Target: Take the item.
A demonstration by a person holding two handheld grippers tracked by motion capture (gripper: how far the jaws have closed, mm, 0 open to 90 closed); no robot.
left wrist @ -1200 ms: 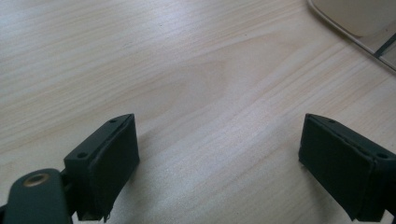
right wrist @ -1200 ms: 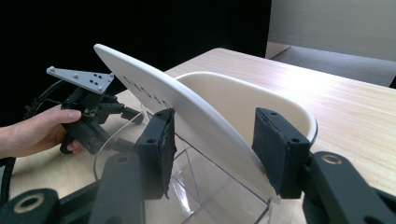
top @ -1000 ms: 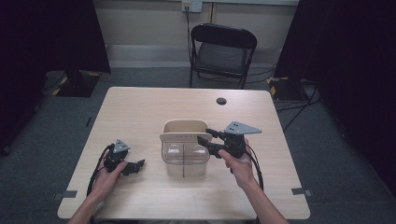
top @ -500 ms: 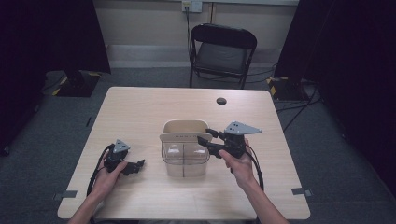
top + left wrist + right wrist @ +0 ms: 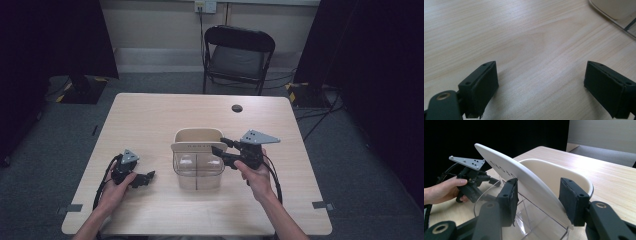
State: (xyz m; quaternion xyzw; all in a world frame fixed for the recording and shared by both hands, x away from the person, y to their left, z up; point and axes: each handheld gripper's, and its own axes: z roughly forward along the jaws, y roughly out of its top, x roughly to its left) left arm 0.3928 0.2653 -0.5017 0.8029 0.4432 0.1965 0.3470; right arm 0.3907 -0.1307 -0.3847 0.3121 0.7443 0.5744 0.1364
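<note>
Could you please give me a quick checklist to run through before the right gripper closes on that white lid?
1. Right gripper open, jaws either side of the tilted white lid: ok.
2. Jaws touching the lid: cannot tell.
3. Lid raised off the clear container on one side, not seated flat: ok.
4. Left gripper open, nothing between its jaws, resting on the table left of the container: ok.
5. Container secured against sliding: not ok, nothing holds it.
</note>
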